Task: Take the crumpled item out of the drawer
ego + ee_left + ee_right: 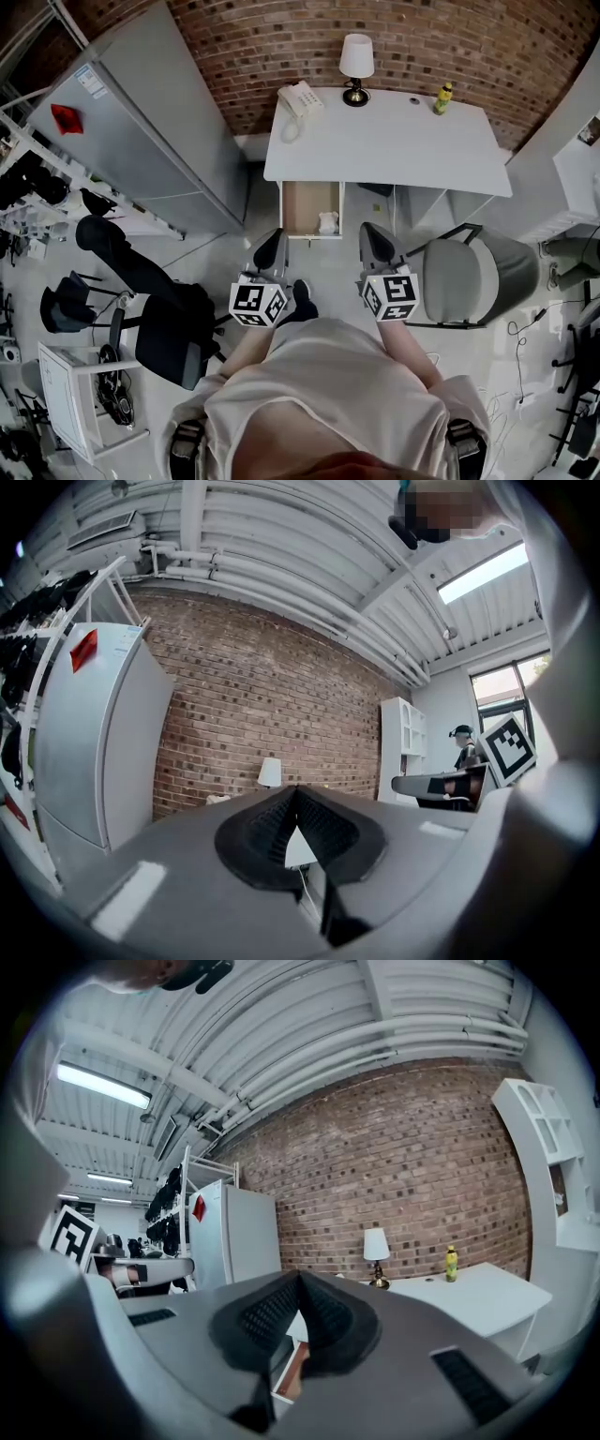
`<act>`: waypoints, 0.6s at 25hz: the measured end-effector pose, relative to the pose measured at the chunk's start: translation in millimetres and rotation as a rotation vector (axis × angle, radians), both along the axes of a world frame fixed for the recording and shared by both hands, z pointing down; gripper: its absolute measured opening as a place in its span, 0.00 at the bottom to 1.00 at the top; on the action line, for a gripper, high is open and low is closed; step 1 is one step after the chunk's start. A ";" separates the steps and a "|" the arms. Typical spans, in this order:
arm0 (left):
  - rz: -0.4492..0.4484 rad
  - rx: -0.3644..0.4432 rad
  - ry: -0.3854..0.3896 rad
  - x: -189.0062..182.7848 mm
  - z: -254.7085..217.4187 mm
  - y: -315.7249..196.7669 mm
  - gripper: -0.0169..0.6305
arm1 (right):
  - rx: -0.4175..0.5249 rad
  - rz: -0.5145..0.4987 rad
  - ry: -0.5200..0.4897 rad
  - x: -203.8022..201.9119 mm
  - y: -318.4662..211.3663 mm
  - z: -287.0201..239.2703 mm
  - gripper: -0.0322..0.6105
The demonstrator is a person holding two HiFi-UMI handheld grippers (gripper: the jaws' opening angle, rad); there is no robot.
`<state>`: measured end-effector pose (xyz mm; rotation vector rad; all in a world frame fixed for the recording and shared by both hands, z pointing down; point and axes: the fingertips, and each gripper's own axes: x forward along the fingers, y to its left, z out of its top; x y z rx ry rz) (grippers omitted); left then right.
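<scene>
A white crumpled item [327, 222] lies at the front right of the open wooden drawer [298, 208] under the white desk [394, 150]. My left gripper [270, 251] hangs just in front of the drawer, left of its front edge, jaws shut with nothing in them. My right gripper [375, 246] is level with it to the right, also shut and empty. In the left gripper view the black pads [272, 832] meet at their tips; in the right gripper view the pads [323, 1314] meet too, with the drawer [290, 1372] seen below them.
A white phone [300, 98], a lamp [355, 64] and a yellow bottle [442, 97] stand on the desk. A grey chair [473, 272] is at the right, a grey refrigerator [150, 122] at the left, a black chair [141, 291] nearer me.
</scene>
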<state>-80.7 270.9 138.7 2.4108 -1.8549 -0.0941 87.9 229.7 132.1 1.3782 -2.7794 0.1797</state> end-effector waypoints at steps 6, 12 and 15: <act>0.033 0.002 0.007 -19.3 7.6 -52.2 0.04 | -0.020 0.038 0.011 -14.2 -47.1 10.2 0.06; 0.094 0.008 0.012 -47.0 17.7 -133.9 0.04 | -0.033 0.088 0.030 -40.7 -115.2 21.2 0.06; 0.128 0.001 0.007 -62.9 19.4 -176.4 0.04 | -0.036 0.126 0.034 -54.1 -153.6 22.7 0.06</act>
